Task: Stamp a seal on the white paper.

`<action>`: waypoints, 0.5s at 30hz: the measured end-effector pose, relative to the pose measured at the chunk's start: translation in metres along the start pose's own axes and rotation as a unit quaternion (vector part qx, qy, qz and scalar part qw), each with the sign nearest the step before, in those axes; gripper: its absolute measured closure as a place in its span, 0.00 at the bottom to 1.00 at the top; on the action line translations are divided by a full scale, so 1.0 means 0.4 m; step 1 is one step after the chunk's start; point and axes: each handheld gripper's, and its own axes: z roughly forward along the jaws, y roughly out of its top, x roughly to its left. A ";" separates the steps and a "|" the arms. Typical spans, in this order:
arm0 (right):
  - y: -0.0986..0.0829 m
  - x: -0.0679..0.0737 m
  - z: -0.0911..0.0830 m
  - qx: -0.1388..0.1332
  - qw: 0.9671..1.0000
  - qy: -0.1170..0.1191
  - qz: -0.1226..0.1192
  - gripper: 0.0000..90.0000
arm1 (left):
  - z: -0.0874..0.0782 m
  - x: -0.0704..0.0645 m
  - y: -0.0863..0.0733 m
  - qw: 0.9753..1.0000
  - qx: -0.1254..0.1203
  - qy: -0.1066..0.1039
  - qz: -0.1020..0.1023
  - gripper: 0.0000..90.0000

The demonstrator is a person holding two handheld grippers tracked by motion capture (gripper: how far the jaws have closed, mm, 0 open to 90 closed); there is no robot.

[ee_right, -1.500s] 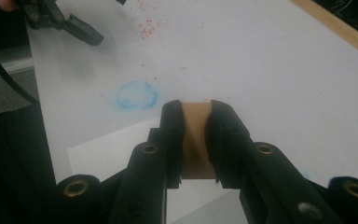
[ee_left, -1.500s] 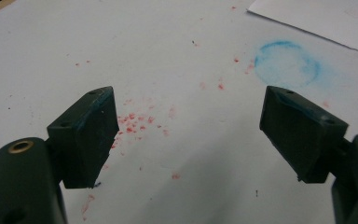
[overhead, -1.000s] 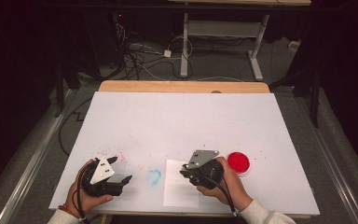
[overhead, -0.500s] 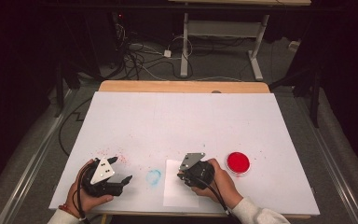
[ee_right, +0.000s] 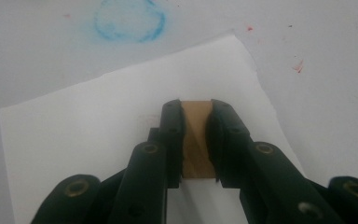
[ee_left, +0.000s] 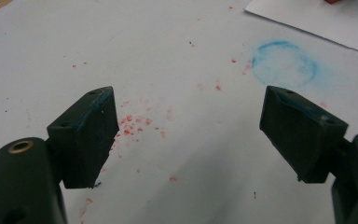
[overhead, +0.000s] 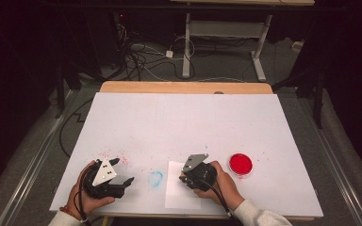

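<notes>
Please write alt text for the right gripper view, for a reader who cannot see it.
The right gripper is shut on a small brown block, held over a white paper sheet. Beyond the sheet, a blue ring stain marks the white table.

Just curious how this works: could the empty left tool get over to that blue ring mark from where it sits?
Probably yes. The left tool is open and holds nothing, and the blue ring lies close beside it with only bare table between. The paper lies beyond the ring, not in the way.

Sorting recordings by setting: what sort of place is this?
Probably a lab or workshop recording bay: a paper-covered table stained red and blue, loose cables on the floor, a bare desk frame behind, dark surroundings.
</notes>
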 end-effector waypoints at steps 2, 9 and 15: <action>-0.001 -0.001 0.000 -0.001 1.000 0.002 0.004 0.85 | 0.001 -0.001 0.000 1.000 0.000 -0.001 0.000 0.21; -0.005 -0.005 0.001 -0.007 1.000 0.007 0.010 0.85 | 0.000 -0.004 0.003 1.000 0.000 0.001 0.002 0.21; -0.005 -0.007 0.002 -0.006 1.000 0.010 0.012 0.85 | 0.000 -0.003 0.002 1.000 0.002 0.001 0.004 0.21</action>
